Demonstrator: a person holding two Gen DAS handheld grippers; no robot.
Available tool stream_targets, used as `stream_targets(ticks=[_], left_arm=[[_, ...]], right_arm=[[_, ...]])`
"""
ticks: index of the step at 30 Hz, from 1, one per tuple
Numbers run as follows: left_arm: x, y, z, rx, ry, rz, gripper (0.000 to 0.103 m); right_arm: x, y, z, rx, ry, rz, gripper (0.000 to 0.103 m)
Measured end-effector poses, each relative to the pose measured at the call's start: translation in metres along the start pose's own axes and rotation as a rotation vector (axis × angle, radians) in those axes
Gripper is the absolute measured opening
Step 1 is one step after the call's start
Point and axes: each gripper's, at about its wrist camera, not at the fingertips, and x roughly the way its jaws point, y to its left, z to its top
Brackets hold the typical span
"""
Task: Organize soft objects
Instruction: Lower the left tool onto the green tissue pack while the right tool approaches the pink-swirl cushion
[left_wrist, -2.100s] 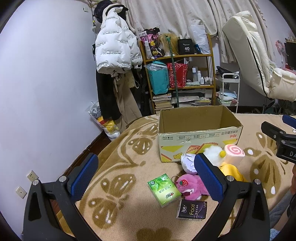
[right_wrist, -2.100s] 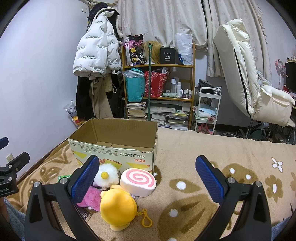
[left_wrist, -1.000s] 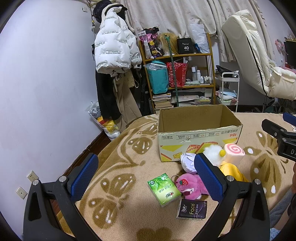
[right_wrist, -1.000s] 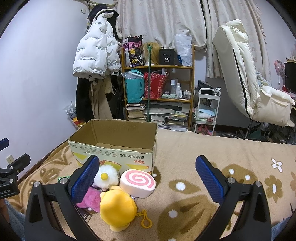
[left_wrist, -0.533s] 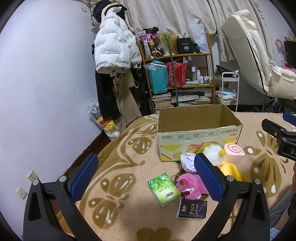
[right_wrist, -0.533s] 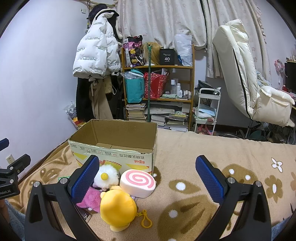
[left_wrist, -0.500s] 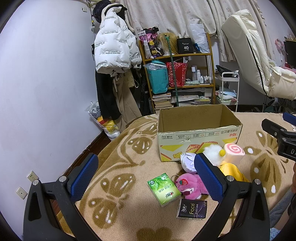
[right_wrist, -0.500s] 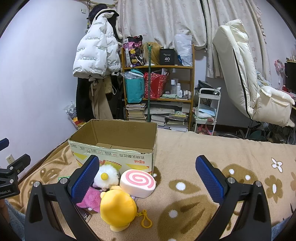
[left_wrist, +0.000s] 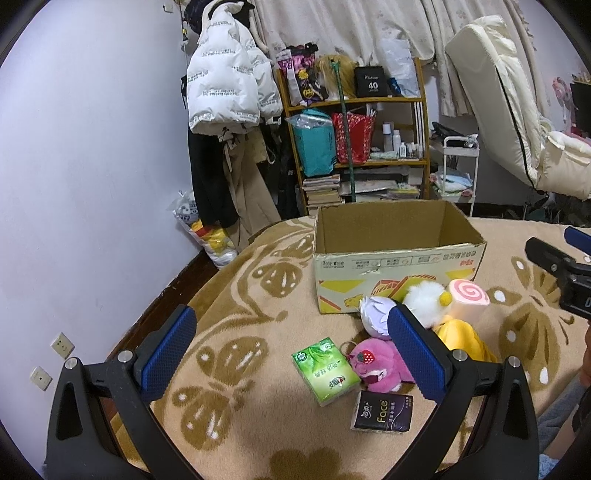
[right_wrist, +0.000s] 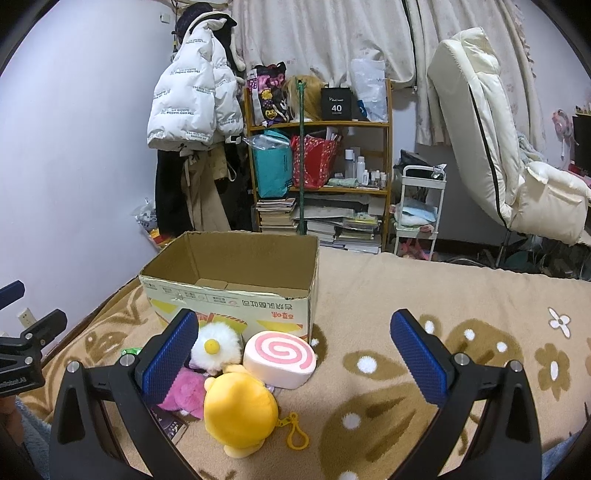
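I am holding my left tool (left_wrist: 291, 350) and right tool (right_wrist: 293, 354) released, jaws wide, grasping nothing, above the blanket (right_wrist: 424, 295). The toys are lying in a cluster against the front of the box (right_wrist: 236, 295): swirl cushion (right_wrist: 279, 359), yellow plush (right_wrist: 238, 411), white plush (right_wrist: 216, 347), pink plush (left_wrist: 375, 365). Green tissues (left_wrist: 325, 371) and black pack (left_wrist: 382, 410) are lying nearby.

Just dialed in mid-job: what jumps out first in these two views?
An open cardboard box sits on the tan patterned blanket. Bunched against its front are soft toys: a yellow plush nearest, a pink swirl roll, a white fluffy toy. Both grippers, left gripper and right gripper, are open and empty.
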Motion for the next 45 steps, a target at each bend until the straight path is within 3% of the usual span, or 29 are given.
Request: stream_targets(ticks=[24, 45], left_arm=[[0.081, 0.015, 0.009, -0.095, 0.293, 0.018, 0.102], [0.147, 0.0, -0.017, -0.045, 0.474, 0.034, 0.102]], right_arm=[[0.057, -0.02, 0.004, 0.032, 0.187, 0.024, 0.103], [0.122, -0.013, -0.016, -0.025, 0.368, 0.007, 0.103]])
